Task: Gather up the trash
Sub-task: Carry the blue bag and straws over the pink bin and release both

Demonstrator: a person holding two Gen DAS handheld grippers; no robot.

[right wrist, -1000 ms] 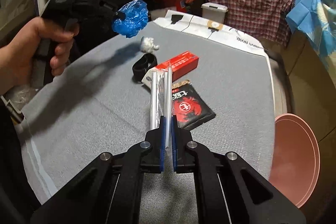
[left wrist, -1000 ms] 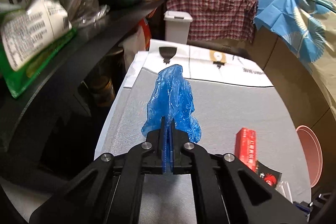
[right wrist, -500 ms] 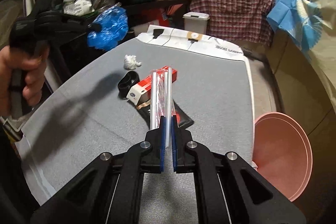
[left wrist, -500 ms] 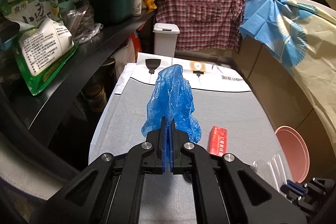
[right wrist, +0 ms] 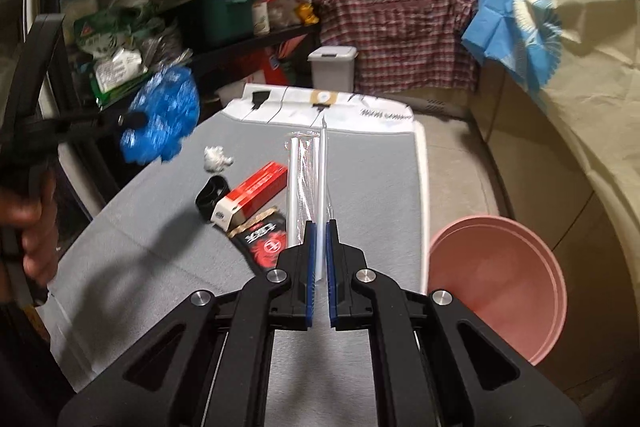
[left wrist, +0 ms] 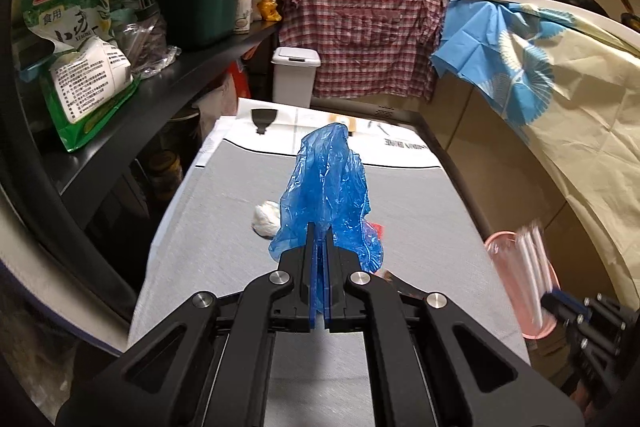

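Observation:
My left gripper (left wrist: 320, 239) is shut on a crumpled blue plastic bag (left wrist: 330, 187) and holds it high above the grey table (left wrist: 420, 227). The bag also shows in the right wrist view (right wrist: 162, 121). My right gripper (right wrist: 320, 227) is shut on a clear packet of white straws (right wrist: 308, 171), held above the table near its right edge. The packet shows blurred in the left wrist view (left wrist: 532, 267). On the table lie a white paper wad (right wrist: 216, 157), a red box (right wrist: 254, 193), a black band (right wrist: 210, 193) and a black sachet (right wrist: 264, 241).
A pink basin (right wrist: 500, 283) stands on the floor right of the table. A white lidded bin (right wrist: 332, 67) stands beyond the far end. Dark shelves (left wrist: 160, 79) with bags and a green tub run along the left. Cloths hang at the back and right.
Both grippers have risen and pulled back with their loads. The right gripper has swung towards the table's right edge, so the pink basin looms larger.

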